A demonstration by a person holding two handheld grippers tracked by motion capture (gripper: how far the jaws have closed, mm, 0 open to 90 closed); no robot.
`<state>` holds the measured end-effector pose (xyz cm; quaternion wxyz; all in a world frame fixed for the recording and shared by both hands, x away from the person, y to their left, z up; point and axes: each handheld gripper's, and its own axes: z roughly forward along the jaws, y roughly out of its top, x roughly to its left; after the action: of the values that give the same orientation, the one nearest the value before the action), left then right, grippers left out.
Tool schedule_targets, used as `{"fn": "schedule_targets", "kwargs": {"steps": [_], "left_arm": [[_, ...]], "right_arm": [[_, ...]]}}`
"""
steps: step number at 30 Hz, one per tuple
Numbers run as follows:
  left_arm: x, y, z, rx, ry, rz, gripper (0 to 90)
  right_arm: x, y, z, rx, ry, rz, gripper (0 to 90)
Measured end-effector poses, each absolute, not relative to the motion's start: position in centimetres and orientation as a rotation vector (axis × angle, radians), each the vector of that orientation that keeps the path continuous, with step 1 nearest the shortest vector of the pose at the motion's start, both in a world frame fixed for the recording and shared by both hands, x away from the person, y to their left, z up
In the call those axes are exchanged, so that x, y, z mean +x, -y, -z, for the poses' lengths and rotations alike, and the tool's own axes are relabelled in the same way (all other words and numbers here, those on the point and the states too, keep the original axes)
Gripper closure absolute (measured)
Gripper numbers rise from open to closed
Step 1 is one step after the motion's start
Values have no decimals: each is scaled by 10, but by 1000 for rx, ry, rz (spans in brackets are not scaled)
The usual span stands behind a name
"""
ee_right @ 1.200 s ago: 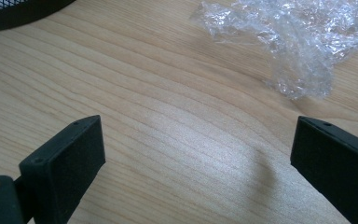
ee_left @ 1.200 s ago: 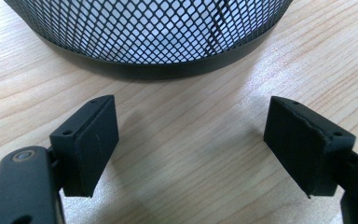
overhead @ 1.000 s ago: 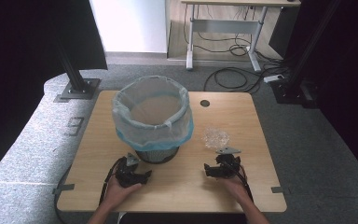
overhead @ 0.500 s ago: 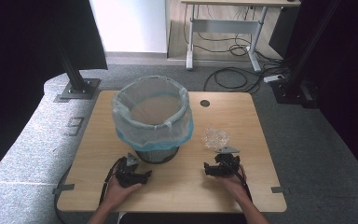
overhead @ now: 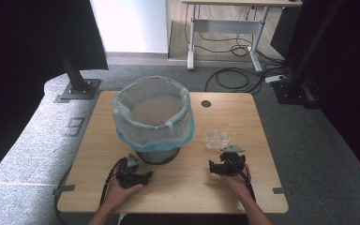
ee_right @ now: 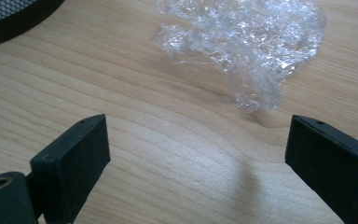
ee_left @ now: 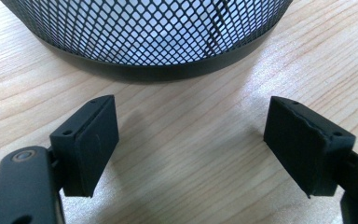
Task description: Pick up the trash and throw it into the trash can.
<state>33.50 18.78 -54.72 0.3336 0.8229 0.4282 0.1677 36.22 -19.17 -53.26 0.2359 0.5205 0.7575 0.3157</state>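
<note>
1. The wooden bench [overhead: 178,187] has bare room along its near edge, where both hands rest, and more open surface at its far right corner around a small dark round hole [overhead: 206,103].
2. The left gripper [overhead: 132,173] sits just in front of the mesh bin [overhead: 157,154], its jaws spread wide over bare wood, holding nothing.
3. The right gripper [overhead: 227,165] sits near the bench's right side, jaws spread wide and empty, with a crumpled clear plastic wad [ee_right: 242,42] lying just beyond them.
4. The bin stands upright mid-bench, lined with a pale bag [overhead: 152,115] folded over its rim; its inside looks empty.
</note>
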Motion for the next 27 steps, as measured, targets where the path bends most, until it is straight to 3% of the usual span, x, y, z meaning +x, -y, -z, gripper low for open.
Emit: {"fn": "schedule_targets", "kwargs": {"steps": [27], "left_arm": [[335,-185,547,2151,-1113,-435,177]], "right_arm": [[379,221,538,1457,-1985,-868,70]]}}
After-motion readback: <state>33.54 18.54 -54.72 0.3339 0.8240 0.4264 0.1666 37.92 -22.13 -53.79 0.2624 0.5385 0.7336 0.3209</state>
